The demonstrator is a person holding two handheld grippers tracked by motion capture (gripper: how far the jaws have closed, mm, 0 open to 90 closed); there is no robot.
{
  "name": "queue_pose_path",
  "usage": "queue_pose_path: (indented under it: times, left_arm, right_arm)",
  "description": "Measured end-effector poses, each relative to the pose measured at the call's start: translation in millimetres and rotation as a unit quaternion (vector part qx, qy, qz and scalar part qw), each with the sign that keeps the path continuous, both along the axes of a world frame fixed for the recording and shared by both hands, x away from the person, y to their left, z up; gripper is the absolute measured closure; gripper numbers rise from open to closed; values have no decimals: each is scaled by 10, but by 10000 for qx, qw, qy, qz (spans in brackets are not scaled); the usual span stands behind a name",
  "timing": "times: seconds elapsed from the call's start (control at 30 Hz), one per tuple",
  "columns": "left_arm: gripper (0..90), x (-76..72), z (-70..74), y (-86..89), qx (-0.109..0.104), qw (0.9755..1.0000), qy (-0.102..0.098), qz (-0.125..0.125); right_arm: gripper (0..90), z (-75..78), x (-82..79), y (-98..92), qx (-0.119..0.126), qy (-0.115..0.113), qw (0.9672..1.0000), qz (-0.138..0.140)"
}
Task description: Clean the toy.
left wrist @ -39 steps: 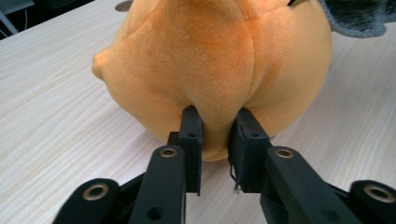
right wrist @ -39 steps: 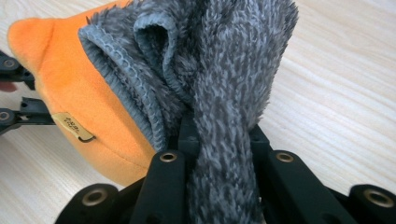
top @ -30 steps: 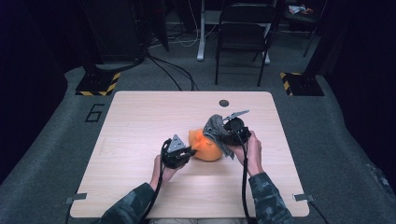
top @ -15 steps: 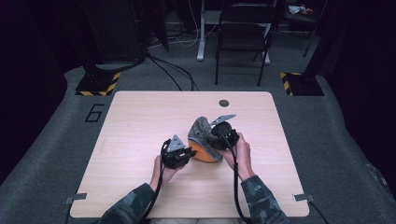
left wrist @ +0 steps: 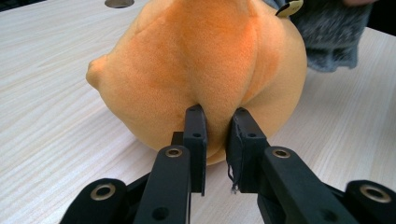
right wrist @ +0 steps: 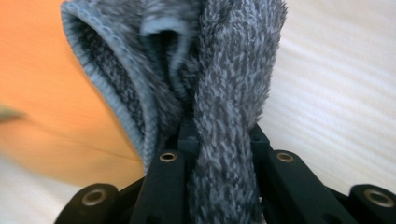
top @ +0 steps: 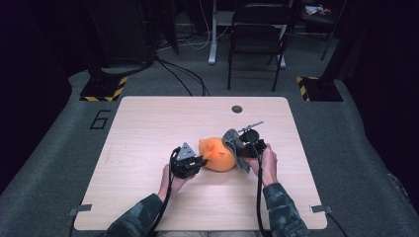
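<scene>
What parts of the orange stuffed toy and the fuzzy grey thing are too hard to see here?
- Orange plush toy: its face, turned away in the left gripper view, too small in the high view.
- Grey knitted piece: sock or hat, unclear; edges crop it in the right gripper view.
- Right tool: pads buried in the knit.

An orange plush toy [top: 218, 154] lies on the pale wooden table [top: 148, 128].

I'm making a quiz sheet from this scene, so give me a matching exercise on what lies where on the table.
Things:
1. orange plush toy
2. grey knit piece
3. dark round hole
4. left gripper

Places or states:
A. in the tabletop near the far edge
B. pinched in the right gripper
C. shut on a fold of plush
D. lying on the table between both grippers

Pairs: 1-D, 2-B, 3-A, 4-C
</scene>
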State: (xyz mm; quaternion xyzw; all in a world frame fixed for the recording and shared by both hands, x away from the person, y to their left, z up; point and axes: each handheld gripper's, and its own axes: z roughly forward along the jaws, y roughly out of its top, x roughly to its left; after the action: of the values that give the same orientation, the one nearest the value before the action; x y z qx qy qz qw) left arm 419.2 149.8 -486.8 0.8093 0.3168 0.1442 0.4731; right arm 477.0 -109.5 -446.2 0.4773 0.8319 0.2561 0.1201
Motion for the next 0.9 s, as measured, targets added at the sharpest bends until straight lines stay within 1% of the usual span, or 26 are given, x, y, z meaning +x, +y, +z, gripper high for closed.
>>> queue_pose_path:
  times: [0.03, 0.07, 0.1, 0.13, 0.17, 0.2, 0.23, 0.27, 0.3, 0.33, 0.37, 0.4, 0.43, 0.47, 0.5, 0.53, 0.57, 0.63, 0.67, 0.7, 0.73, 0.77, 0.8, 0.83, 0.87, 0.9]
  left_arm:
    - [782, 0, -1, 3, -10, 10000, 25, 2]
    - [782, 6, -7, 3, -17, 10000, -27, 26]
    - [781, 4, -8, 2, -34, 10000, -9, 39]
    - [781, 4, -3, 7, -15, 10000, 17, 22]
    - [781, 4, -4, 8, -15, 10000, -12, 50]
    - [781, 6, -2, 16, -4, 10000, 9, 33]
    - [780, 6, -1, 23, -11, 10000, 48, 21]
    - [780, 5, -5, 22, -31, 10000, 63, 30]
    - [780, 11, -5, 27, -14, 10000, 45, 33]
    - [780, 13, -12, 26, -55, 10000, 36, 71]
    - [779, 17, -15, 30, -75, 9999, 41, 88]
    - [779, 21, -12, 40, -43, 10000, 49, 73]
    - [778, 26, -16, 48, -65, 9999, 56, 97]
    - [777, 25, -18, 53, -90, 9998, 102, 114]
    - [777, 28, -13, 62, -63, 9999, 130, 83]
    - [777, 31, -12, 66, -57, 9999, 106, 93]
    - [776, 33, -12, 64, -55, 9999, 99, 89]
    - [775, 28, -16, 49, -70, 9999, 64, 116]
    - [775, 27, -14, 47, -35, 9999, 42, 91]
    - [774, 24, -13, 44, -44, 9999, 70, 81]
    - [773, 24, -13, 45, -41, 9999, 58, 81]
    - [773, 26, -15, 45, -60, 9999, 56, 83]
    - [771, 30, -18, 46, -70, 9999, 28, 98]
    - [767, 29, -22, 47, -95, 9999, 51, 108]
    - [762, 29, -26, 46, -102, 9999, 72, 112]
    - [754, 35, -29, 51, -36, 9999, 61, 92]
  right_arm:
    - [751, -67, 27, -27, 27, 101, 9999, -78]
    - [751, -113, 45, -47, 30, 162, 9998, -116]
    - [750, -181, 69, -71, -10, 241, 9996, -174]
    - [750, -248, 90, -91, 12, 347, 9991, -235]
    - [750, -313, 103, -104, 6, 402, 9988, -292]
    - [750, -376, 119, -116, -48, 508, 9982, -314]
    - [749, -423, 126, -125, 10, 557, 9979, -319]
    - [749, -427, 132, -137, 64, 555, 9979, -329]
    - [749, -400, 129, -128, 6, 538, 9981, -307]
    - [749, -365, 118, -115, -134, 442, 9985, -290]
    - [749, -320, 103, -101, -222, 351, 9987, -281]
    - [749, -264, 95, -103, -193, 330, 9989, -277]
    - [749, -208, 89, -114, -126, 296, 9991, -281]
    - [749, -99, 67, -128, -28, 138, 9996, -260]
    - [749, 28, 34, -132, 27, 17, 9997, -225]
    - [749, 113, 7, -130, 120, -39, 9997, -188]
    - [749, 229, -40, -120, 228, -180, 9995, -132]
    - [749, 447, -133, -65, 384, -485, 9981, 26]
    - [750, 542, -179, -29, 485, -587, 9970, 136]
    - [749, 631, -236, 32, 547, -672, 9959, 258]
    - [749, 659, -257, 71, 529, -732, 9952, 371]
    - [750, 669, -281, 132, 543, -745, 9947, 463]
    - [749, 648, -286, 195, 475, -685, 9948, 582]
    - [750, 577, -269, 275, 348, -564, 9955, 682]
    - [750, 496, -248, 333, 201, -500, 9959, 722]
    - [750, 427, -232, 371, 50, -452, 9964, 721]
